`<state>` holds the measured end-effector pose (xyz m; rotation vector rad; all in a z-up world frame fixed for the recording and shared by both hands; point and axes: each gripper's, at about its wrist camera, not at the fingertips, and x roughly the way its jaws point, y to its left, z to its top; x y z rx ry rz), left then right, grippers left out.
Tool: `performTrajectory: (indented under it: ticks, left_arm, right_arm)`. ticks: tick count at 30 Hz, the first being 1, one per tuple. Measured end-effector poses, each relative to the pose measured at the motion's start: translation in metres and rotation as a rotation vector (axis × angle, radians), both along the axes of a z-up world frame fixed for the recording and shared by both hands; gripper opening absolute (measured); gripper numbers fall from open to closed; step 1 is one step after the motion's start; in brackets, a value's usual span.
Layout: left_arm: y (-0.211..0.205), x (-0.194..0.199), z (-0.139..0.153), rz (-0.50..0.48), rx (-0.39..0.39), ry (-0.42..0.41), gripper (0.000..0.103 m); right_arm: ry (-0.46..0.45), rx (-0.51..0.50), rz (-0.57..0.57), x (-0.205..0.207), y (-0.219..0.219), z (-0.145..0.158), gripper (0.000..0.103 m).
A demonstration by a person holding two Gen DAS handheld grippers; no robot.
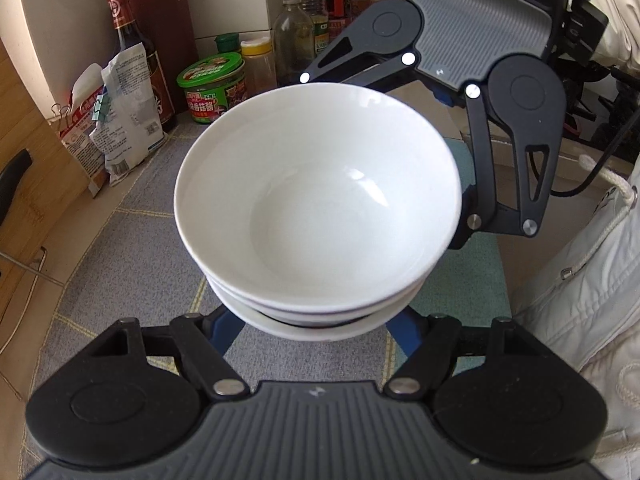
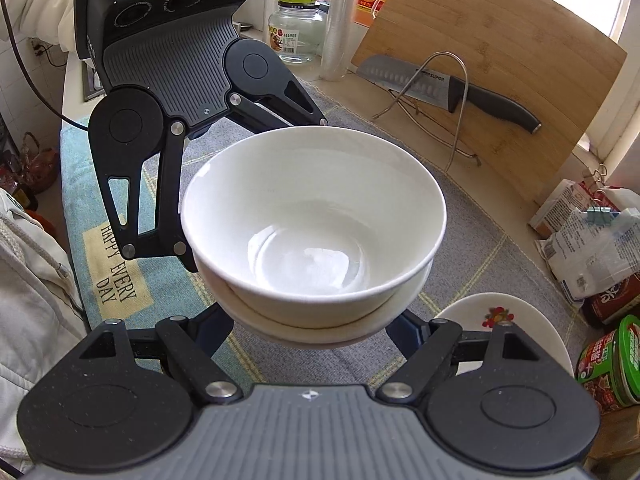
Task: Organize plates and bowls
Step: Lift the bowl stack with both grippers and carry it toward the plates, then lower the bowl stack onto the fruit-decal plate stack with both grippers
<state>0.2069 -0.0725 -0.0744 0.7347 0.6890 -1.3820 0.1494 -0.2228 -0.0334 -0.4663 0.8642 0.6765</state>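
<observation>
Left wrist view: your left gripper (image 1: 316, 322) and right gripper (image 1: 400, 160) clamp stacked bowls (image 1: 316, 196) aloft; flowered plate (image 2: 500, 316) on mat (image 2: 480, 248) unsorted.

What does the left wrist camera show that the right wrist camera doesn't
Only the left wrist view shows the dark sauce bottle and the yellow-capped jar. Only the right wrist view shows the knife, the bamboo cutting board and a flower-patterned plate. Both show the stack of white bowls held between the left gripper and right gripper, and the green tub.
</observation>
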Motion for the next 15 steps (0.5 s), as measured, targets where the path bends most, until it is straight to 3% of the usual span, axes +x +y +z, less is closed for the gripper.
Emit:
performTrajectory:
  ticks: [15]
  left_arm:
    - [-0.082,0.003,0.002,-0.095,-0.039,-0.047,0.076]
  right_arm:
    - [-0.042,-0.031,-0.099,-0.002,-0.078,0.012,0.086]
